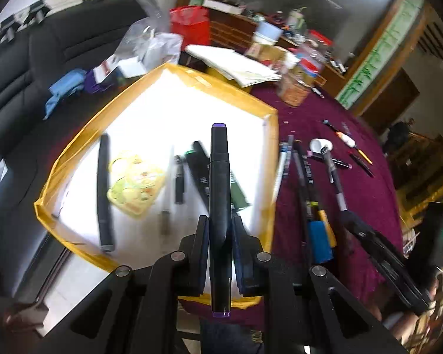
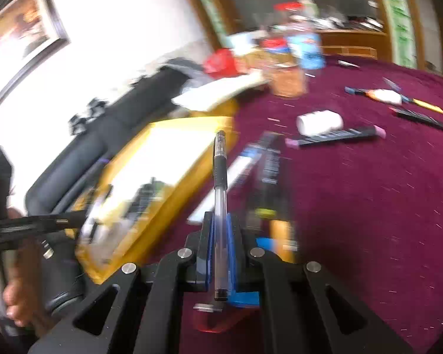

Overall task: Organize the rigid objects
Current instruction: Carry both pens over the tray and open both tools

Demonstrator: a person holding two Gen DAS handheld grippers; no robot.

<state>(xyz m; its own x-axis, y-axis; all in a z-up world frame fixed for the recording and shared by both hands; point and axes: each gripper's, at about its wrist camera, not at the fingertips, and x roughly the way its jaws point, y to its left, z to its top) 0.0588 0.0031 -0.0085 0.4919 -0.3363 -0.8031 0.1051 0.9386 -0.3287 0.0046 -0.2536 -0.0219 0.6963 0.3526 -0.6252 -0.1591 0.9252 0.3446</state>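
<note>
My left gripper (image 1: 220,230) clamps a black purple-capped marker (image 1: 220,206) over the yellow-rimmed white tray (image 1: 73,153); right gripper (image 2: 220,236) pinches a clear ballpoint pen (image 2: 220,194). Tray wall at three o'clock could snag either.

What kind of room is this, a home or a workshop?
Probably a lived-in home room: a black leather sofa, a framed picture on the white wall, and a table under a maroon cloth cluttered with pens and boxes.

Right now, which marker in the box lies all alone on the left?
The long black marker left of the yellow packet; the other pens cluster on the packet's right.
</note>
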